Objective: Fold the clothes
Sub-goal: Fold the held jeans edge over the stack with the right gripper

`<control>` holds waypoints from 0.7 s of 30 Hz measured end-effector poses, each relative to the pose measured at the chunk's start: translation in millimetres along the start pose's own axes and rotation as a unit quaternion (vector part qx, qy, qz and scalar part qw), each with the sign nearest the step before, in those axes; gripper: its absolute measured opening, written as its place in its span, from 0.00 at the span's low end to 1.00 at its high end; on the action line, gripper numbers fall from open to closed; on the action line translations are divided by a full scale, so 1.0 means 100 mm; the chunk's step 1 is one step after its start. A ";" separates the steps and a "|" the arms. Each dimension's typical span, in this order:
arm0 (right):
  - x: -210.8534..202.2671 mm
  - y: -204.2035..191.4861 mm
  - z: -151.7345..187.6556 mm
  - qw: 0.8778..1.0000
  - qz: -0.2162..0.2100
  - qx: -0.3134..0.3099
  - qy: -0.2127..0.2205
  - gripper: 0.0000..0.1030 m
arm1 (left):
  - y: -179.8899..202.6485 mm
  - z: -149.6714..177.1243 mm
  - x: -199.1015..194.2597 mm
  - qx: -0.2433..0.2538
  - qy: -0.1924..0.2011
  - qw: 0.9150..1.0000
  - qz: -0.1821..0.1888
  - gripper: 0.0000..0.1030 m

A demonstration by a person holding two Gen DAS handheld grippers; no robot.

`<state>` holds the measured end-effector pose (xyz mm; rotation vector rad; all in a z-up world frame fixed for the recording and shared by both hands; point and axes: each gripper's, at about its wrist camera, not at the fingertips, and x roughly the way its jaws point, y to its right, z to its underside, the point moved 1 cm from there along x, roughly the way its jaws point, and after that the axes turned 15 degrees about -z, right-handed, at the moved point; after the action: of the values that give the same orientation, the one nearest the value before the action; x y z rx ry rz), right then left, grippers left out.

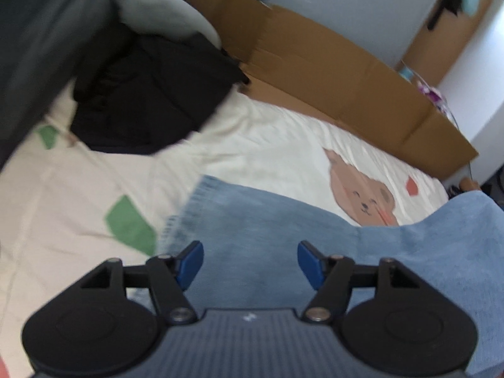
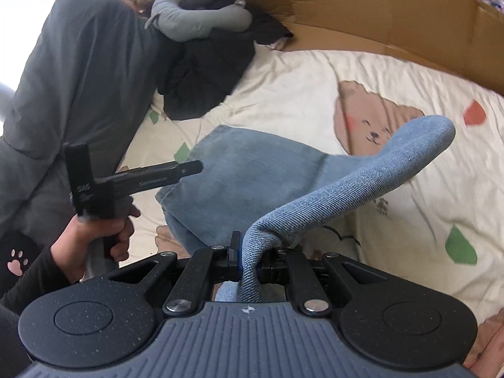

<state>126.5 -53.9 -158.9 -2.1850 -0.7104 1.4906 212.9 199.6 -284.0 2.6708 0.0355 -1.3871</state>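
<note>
while pinched in right jaws, jeans (image 2: 252, 170) drape leftward.

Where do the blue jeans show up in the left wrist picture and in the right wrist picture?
Left wrist view: the blue jeans fill the lower middle and right, lying under the open left claw.
Right wrist view: the jeans lie in the centre, one fold lifted, pinched in the right claw.
Shared landmark: the bear face print on the bedsheet, just beyond the jeans.
</note>
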 end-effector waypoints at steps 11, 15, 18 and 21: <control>0.62 -0.50 -0.58 0.993 0.028 -0.076 -0.084 0.07 | -0.66 0.15 0.00 -0.073 0.011 0.997 0.007 0.71; 0.92 -0.66 -0.73 0.988 0.022 -0.103 -0.113 0.07 | -0.82 0.25 0.05 -0.105 0.009 0.994 0.022 0.67; 1.15 -0.71 -0.78 0.986 0.010 -0.108 -0.128 0.07 | -0.92 0.34 0.12 -0.124 -0.005 0.992 0.027 0.61; 1.38 -0.73 -0.78 0.984 0.000 -0.107 -0.139 0.07 | -1.03 0.43 0.13 -0.142 -0.007 0.989 0.028 0.55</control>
<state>227.5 85.2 -190.3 -2.1476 -1.0041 1.8155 177.4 295.7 -329.5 2.4099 0.1450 -1.2757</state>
